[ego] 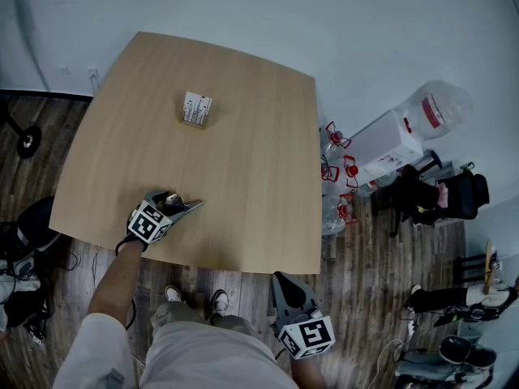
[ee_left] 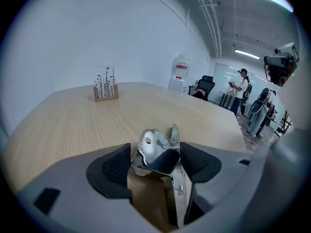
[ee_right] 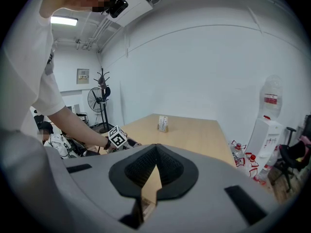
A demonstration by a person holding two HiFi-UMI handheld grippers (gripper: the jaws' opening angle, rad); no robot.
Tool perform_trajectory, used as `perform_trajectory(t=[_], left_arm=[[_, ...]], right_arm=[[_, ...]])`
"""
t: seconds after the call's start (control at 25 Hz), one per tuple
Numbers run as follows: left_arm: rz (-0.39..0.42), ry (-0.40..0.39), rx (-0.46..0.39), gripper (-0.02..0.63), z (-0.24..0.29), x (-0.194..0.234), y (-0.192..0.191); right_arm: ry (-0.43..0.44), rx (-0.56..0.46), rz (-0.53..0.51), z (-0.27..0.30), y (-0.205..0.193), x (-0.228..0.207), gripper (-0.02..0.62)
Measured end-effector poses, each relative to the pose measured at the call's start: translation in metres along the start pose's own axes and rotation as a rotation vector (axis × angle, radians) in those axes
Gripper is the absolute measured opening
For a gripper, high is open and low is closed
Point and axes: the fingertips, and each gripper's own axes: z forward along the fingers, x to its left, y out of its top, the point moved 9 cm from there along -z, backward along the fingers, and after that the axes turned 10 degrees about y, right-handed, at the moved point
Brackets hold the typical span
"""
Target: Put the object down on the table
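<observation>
L gripper (ego: 185, 207) open; bent metal bracket (ee_left: 154, 149) loose btwn pads, on bench (ego: 243, 136). R gripper (ee_right: 155, 154) closed, empty. Bracket prob. stiff, light, slick; grip the flat flanges.

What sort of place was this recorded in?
Probably an office meeting room: a large wooden table, a water dispenser with spare water bottles on the floor beside it, and a black office chair nearby.
</observation>
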Motion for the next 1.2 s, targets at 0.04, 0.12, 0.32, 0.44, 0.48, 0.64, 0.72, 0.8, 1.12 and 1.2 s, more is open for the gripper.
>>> perform_trajectory(t=[0.04,0.12,0.32,0.44,0.48,0.64,0.72,0.8,1.12,1.2], left_arm=[[-0.001,-0.001,0.001,0.301,0.0,0.0,0.0],[-0.012,0.0,-0.002,0.301,0.0,0.002,0.001],[-0.042,0.019,-0.016,0.301,-0.002,0.004,0.0],[-0.063,0.032,-0.03,0.301,-0.005,0.005,0.001],[-0.064,0.035,-0.034,0.301,-0.006,0.004,0.001],[-0.07,0.054,-0.057,0.301,-0.012,0.002,0.006],[-0.078,0.075,-0.073,0.301,-0.017,0.0,0.007],[-0.091,0.105,-0.097,0.301,-0.024,-0.001,0.01],[-0.178,0.209,-0.158,0.301,-0.063,-0.016,0.009],[-0.19,0.223,-0.157,0.301,-0.072,-0.022,0.007]], right_arm=[[0.001,0.0,0.0,0.001,0.0,0.0,-0.002],[0.004,-0.001,0.0,0.002,0.001,0.0,-0.002],[0.007,-0.001,0.0,0.002,0.0,-0.001,-0.002],[0.009,-0.004,-0.003,0.0,0.0,-0.001,-0.001],[0.01,-0.006,-0.004,-0.001,0.0,-0.002,0.0],[0.018,-0.015,-0.01,-0.004,-0.001,-0.001,-0.001],[0.025,-0.021,-0.014,-0.005,-0.002,-0.001,-0.002],[0.035,-0.028,-0.018,-0.006,-0.002,-0.002,-0.002],[0.104,-0.074,-0.044,-0.008,0.0,-0.003,-0.002],[0.125,-0.085,-0.053,-0.009,0.003,-0.003,-0.001]])
